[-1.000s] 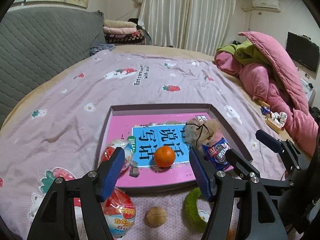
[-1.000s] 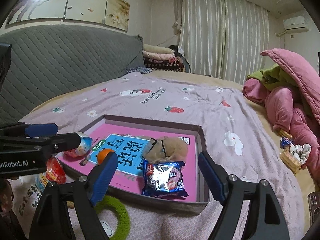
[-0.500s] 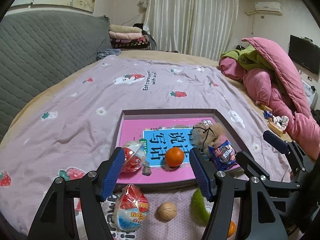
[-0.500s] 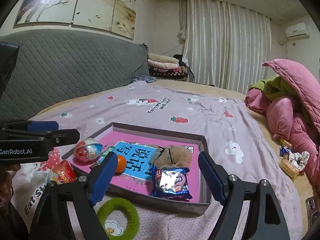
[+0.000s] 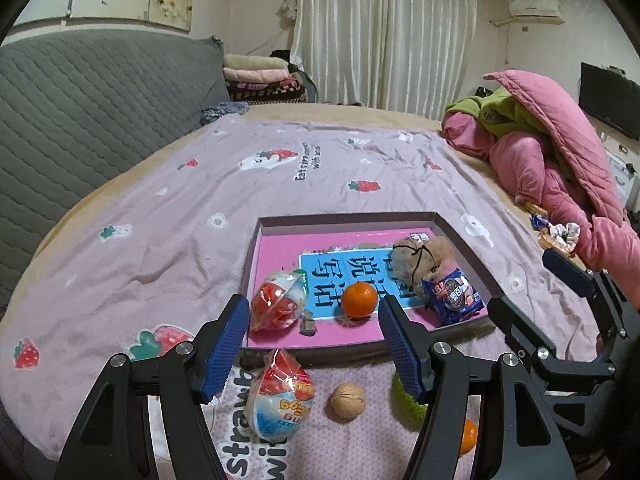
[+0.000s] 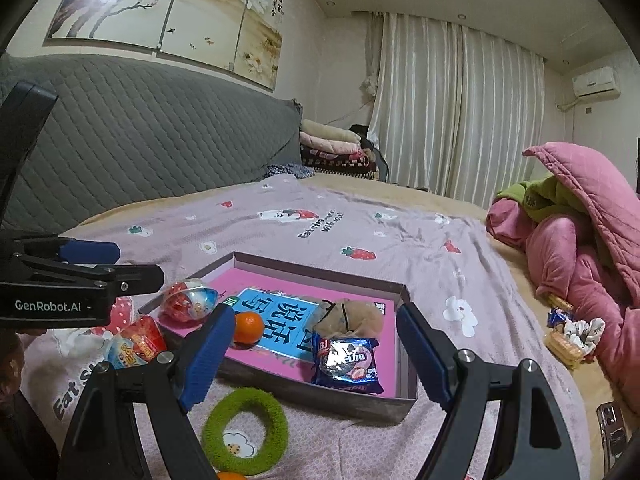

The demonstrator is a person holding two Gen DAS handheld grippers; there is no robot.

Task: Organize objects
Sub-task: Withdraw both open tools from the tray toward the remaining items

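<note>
A shallow box with a pink book in it lies on the bed. In it are a toy egg, an orange, a brown plush and a blue snack packet. In front of the box lie a second toy egg, a walnut, a green fuzzy ring and another orange. My left gripper is open above the near edge. My right gripper is open and empty.
A pink and green heap of bedding lies at the right. A grey quilted headboard runs along the left. Small snacks lie near the heap. A phone lies at the right edge.
Both grippers have pulled back and up from the box, so the loose toy egg, walnut and green ring now show more fully. Both stay open.
</note>
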